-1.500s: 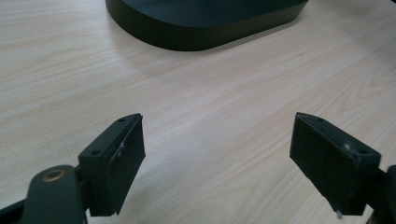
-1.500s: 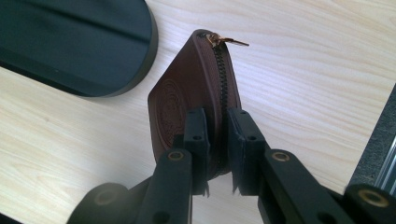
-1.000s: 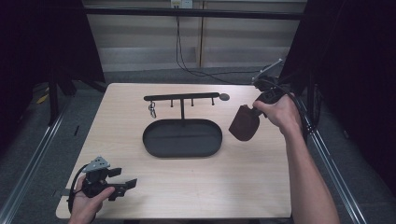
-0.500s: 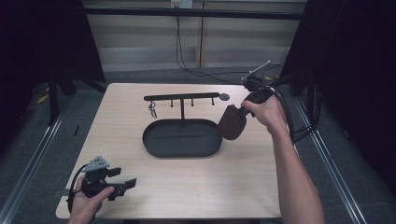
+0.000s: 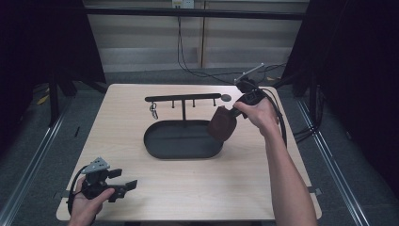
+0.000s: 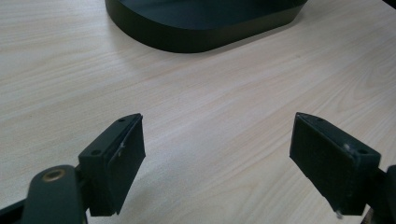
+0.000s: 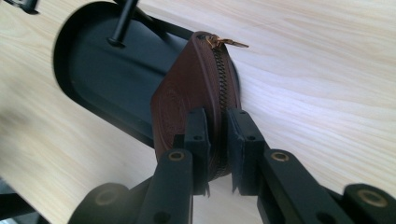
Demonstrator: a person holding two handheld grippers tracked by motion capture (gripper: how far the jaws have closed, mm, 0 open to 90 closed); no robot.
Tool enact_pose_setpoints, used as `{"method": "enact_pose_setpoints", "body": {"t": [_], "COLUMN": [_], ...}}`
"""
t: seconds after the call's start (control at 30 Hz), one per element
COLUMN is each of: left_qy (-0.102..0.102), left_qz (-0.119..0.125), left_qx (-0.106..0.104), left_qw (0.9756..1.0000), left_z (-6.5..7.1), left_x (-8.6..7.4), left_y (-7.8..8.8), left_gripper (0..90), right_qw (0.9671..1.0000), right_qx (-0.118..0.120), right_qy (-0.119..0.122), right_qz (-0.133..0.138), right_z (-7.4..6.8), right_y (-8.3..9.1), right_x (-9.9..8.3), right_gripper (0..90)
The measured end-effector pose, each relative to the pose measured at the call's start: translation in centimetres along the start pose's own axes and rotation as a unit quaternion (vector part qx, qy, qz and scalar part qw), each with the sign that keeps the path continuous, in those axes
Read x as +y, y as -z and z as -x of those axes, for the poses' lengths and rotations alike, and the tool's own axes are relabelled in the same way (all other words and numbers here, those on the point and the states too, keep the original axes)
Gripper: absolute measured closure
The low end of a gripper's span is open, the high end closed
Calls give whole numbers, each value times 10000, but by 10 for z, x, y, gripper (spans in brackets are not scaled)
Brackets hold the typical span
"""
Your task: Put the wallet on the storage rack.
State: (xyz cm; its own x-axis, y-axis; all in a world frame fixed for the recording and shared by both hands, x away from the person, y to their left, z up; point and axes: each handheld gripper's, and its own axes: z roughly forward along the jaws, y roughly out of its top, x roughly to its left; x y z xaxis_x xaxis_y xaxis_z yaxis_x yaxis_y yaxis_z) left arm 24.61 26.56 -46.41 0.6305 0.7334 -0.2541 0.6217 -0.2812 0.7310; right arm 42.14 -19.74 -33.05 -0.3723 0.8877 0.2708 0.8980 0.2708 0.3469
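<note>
A brown leather zip pouch (image 5: 222,125) hangs over the right end of the black oval tray (image 5: 155,146), pinched at its edge by my right gripper (image 5: 234,112). The right gripper view has the pouch (image 7: 187,98) edge-on, zipper along its top, with both pads pressed on it at my right gripper (image 7: 219,140). A black hook rack (image 5: 183,99) stands on a post from the tray; a small key ring (image 5: 154,112) dangles from its left end. My left gripper (image 5: 127,186) rests open at the table's front left corner, its jaws wide over bare wood (image 6: 217,154).
The wooden table (image 5: 113,132) has metal rails along both sides and dark curtains around. A small dark disc (image 5: 226,98) lies beside the rack's right end. Cables trail from the right gripper off the table's right edge.
My right gripper has carried the pouch leftward and a little down, from beside the tray to over its right end. The left gripper has kept still.
</note>
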Motion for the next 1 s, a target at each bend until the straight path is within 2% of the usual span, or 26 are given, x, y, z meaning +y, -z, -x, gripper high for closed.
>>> {"method": "enact_pose_setpoints", "body": {"t": [0.13,0.2,0.37,0.77,0.93,1.0], "left_qy": [10,26,-12,23,25,19], "left_qz": [2,-1,-49,-58,-63,-60], "left_qx": [12,8,1,3,-6,-15], "left_qw": [10000,10000,10000,10000,10000,10000], "left_z": [0,1,1,0,0,0], "left_x": [0,0,0,0,0,0], "left_y": [0,-1,-2,-1,-1,-1], "left_gripper": [180,180,180,179,179,180], "right_qw": [9997,9996,9986,9974,9962,9953], "right_qx": [202,225,347,555,721,831], "right_qy": [-97,-86,-52,-200,-219,-302], "right_qz": [128,134,400,417,427,405], "right_z": [-1,-2,-8,0,2,3], "right_y": [-6,-8,-15,-41,-59,-65], "right_x": [1,1,3,-4,-5,-6], "right_gripper": [793,796,808,815,814,814]}}
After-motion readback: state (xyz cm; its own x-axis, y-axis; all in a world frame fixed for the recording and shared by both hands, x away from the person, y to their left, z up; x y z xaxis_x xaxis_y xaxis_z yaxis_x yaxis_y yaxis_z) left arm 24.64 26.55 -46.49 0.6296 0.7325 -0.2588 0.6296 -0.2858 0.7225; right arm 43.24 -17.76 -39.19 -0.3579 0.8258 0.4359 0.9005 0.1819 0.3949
